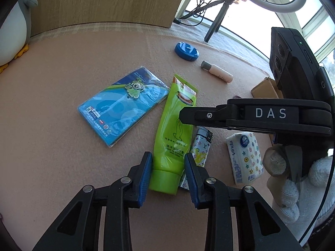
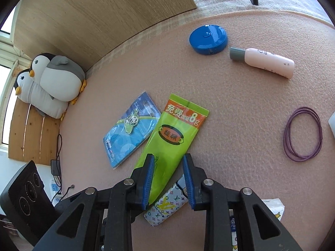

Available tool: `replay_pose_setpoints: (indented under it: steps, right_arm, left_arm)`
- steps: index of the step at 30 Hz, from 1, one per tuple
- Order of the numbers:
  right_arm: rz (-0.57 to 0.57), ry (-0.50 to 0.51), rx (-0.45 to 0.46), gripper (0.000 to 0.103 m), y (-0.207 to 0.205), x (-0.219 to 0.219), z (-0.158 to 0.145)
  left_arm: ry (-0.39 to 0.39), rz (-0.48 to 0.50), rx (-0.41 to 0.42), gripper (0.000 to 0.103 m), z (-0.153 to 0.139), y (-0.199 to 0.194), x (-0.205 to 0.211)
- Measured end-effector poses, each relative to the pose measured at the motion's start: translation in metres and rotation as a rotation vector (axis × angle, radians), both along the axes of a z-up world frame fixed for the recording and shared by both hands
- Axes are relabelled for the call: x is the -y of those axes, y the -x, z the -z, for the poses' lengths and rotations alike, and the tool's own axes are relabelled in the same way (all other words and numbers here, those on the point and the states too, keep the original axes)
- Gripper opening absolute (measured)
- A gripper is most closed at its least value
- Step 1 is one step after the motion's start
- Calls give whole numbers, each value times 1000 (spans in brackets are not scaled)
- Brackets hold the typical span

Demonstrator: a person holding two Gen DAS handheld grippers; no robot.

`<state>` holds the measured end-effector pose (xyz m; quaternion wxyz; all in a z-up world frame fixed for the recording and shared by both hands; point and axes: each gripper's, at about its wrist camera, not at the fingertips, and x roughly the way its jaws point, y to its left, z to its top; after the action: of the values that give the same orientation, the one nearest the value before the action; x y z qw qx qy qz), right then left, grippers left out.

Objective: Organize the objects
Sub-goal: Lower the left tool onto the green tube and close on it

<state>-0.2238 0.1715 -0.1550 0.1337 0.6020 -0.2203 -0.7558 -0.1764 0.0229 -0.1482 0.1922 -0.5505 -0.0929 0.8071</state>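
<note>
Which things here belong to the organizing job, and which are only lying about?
For the job: green hand cream tube, patterned lighter, blue card packet, Vinda tissue pack, blue tape measure, pink bottle, purple cord loop.

Lying about: plush penguins, ring light stand, cardboard box.

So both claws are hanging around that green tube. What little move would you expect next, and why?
Probably the left gripper closes its jaws on the green tube. They stand open on either side of it near the cap, lined up but not squeezing. The right gripper also hangs open over the tube, which lies partly across the patterned lighter, so lifting it clear seems sensible.
</note>
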Motion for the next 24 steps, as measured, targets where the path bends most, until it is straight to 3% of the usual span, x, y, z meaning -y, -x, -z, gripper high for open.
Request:
replay_pose_setpoints:
  steps: [15, 21, 24]
  right_arm:
    - [-258, -56, -15, 21, -68, 65, -3]
    - [-305, -30, -4, 21, -98, 72, -2]
    - [-275, -11, 23, 24, -111, 65, 0]
  left_arm:
    - [-37, -84, 36, 34, 2, -96, 28]
    - [-24, -64, 56, 35, 0, -131, 23]
    - [-13, -62, 63, 42, -3, -135, 23]
